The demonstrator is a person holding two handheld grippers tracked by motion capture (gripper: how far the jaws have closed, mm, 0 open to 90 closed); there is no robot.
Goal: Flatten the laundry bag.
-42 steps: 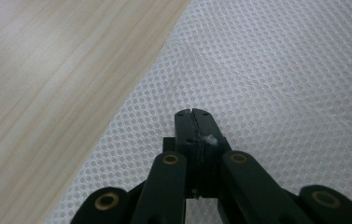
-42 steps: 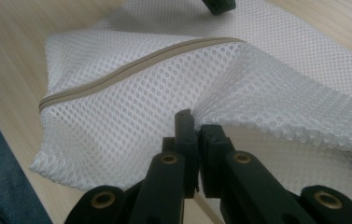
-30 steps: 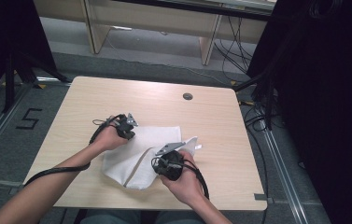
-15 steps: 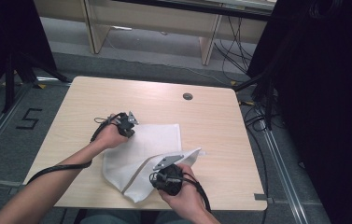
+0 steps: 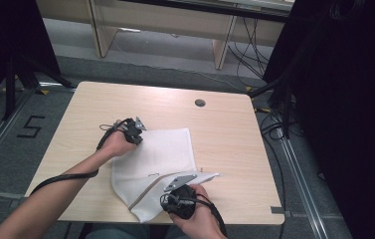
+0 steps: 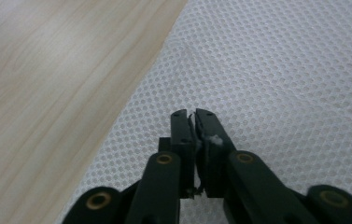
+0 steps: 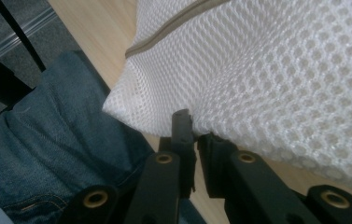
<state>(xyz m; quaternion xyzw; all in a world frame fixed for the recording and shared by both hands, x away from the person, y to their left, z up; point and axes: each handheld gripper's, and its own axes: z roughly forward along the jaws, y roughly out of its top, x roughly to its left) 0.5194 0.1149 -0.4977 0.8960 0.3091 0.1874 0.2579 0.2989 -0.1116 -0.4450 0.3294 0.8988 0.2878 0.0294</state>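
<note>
A white mesh bag (image 5: 167, 149) with a beige zip strip (image 5: 145, 191) lies flat on the wooden table (image 5: 234, 134), its near corner hanging over the front edge. My left gripper (image 5: 136, 135) rests on the bag's far left corner. Up close, its jaws (image 6: 192, 114) have just been opening and stand a narrow slit apart above flat mesh (image 6: 281, 70), with nothing pinched. My right gripper (image 5: 175, 185) is at the near fold. Its jaws (image 7: 194, 126) have also just been opening; the mesh (image 7: 281, 70) drapes over one tip, and the gap itself is dark.
A round cable hole (image 5: 200, 103) sits at the table's far right. The person's jeans (image 7: 47, 154) show below the front edge. Cables (image 5: 274, 129) trail on the floor to the right, and a "5" (image 5: 31, 127) is marked on the floor to the left.
My right hand has drawn back toward the table's front edge, pulling the bag's near flap with it. The left hand has stayed at the far corner.
</note>
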